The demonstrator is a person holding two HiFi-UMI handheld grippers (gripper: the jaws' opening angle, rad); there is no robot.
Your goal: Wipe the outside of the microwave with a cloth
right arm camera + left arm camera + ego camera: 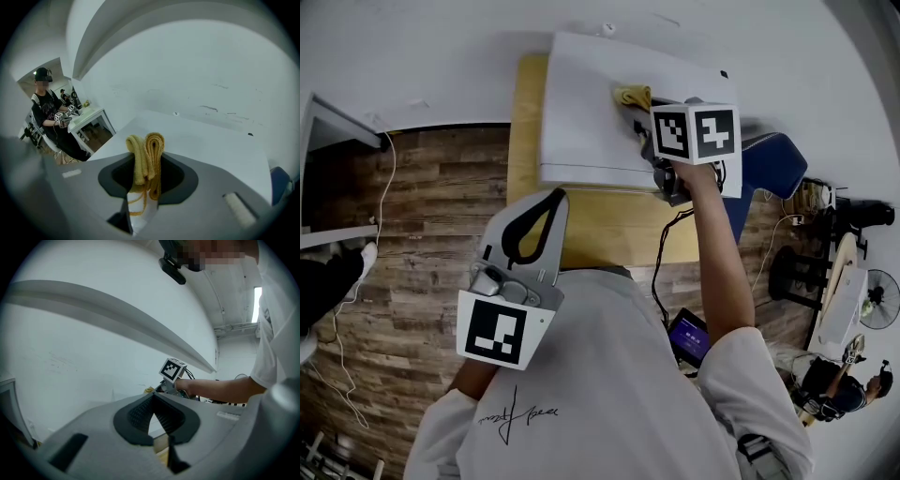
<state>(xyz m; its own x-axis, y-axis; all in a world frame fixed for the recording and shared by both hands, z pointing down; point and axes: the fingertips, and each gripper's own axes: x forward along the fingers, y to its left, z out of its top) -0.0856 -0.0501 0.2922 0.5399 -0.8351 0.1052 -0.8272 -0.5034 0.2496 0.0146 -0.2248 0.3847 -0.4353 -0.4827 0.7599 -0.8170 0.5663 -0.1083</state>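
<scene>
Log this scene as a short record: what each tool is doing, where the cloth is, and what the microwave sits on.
right tool: shut on the cloth, over the top of the microwave
left tool: shut, empty, held near the person's body
cloth: yellow, folded, sticking out past the jaws
microwave: white, on a wooden table

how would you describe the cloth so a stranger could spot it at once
Find the white microwave standing on the light wooden table. At its top face, the right gripper is shut on the cloth. It is a folded yellow knit rag, the only yellow thing against that plain white surface.
</scene>
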